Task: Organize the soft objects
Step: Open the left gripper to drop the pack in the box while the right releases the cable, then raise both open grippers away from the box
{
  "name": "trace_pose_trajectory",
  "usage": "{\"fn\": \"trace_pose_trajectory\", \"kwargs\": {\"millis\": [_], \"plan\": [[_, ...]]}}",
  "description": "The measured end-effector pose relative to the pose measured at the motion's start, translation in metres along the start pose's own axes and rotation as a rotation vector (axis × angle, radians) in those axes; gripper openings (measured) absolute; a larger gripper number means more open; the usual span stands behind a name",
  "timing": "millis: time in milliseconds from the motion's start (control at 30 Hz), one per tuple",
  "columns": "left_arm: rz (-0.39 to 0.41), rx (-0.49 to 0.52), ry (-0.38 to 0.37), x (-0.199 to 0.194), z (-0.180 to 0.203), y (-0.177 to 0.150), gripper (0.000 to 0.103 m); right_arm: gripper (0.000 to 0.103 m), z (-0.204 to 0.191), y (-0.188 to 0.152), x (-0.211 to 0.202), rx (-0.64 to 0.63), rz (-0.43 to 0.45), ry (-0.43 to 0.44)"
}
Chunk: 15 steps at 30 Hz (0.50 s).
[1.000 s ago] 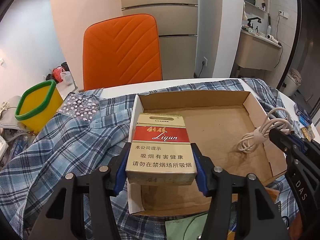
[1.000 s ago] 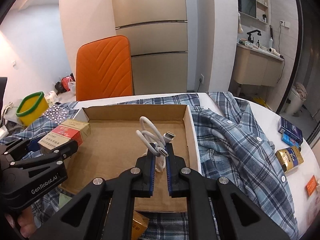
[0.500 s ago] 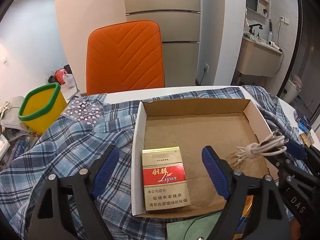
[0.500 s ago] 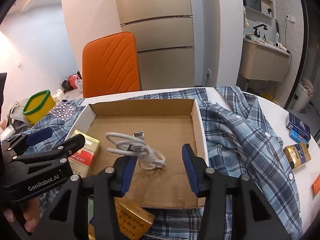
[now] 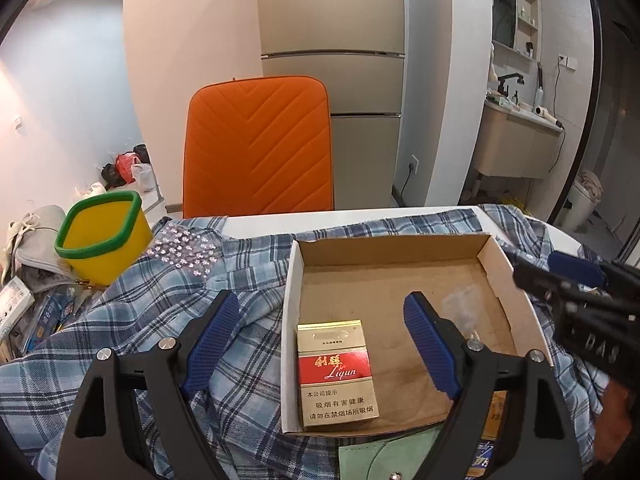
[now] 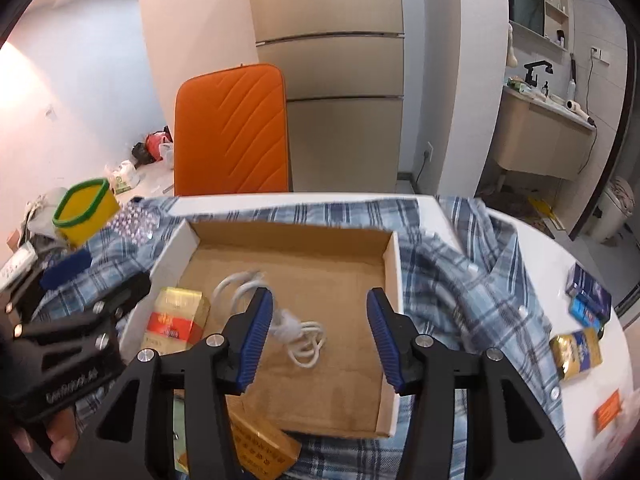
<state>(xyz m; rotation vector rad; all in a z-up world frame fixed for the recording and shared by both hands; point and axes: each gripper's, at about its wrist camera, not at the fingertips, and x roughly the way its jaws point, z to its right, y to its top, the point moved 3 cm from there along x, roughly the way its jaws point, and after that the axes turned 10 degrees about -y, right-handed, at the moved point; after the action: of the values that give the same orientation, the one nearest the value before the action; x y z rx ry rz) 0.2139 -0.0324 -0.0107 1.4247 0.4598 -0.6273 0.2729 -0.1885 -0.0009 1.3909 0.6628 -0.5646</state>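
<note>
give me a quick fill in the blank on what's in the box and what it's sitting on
1. The red and gold cigarette pack lies inside the ______ box.
2. Beside the pack in the box lies a coiled cable whose colour is ______.
3. The box rests on a blue shirt with a ______ pattern.
4. Behind the table stands a chair coloured ______.

Missing words: cardboard; white; plaid; orange

A lived-in home, seen from a white desk (image 5: 352,216). Behind the desk stand an orange chair (image 5: 258,148) and a tall fridge (image 5: 332,60); right of the fridge, a washbasin with a black tap (image 5: 508,80) and wall shelves (image 5: 526,20).
</note>
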Motion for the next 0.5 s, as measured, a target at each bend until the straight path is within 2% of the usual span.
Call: {"fn": "trace_pose_trajectory", "kwargs": {"millis": [267, 500], "plan": [[0.053, 0.008, -0.005, -0.022, 0.003, 0.007, 0.084, 0.052, 0.017, -0.002, -0.027, 0.055, 0.047, 0.005], [0.141, 0.041, -0.003, -0.063, 0.015, 0.014, 0.084, 0.052, 0.024, 0.001, -0.084, 0.065, 0.17, 0.001]]}}
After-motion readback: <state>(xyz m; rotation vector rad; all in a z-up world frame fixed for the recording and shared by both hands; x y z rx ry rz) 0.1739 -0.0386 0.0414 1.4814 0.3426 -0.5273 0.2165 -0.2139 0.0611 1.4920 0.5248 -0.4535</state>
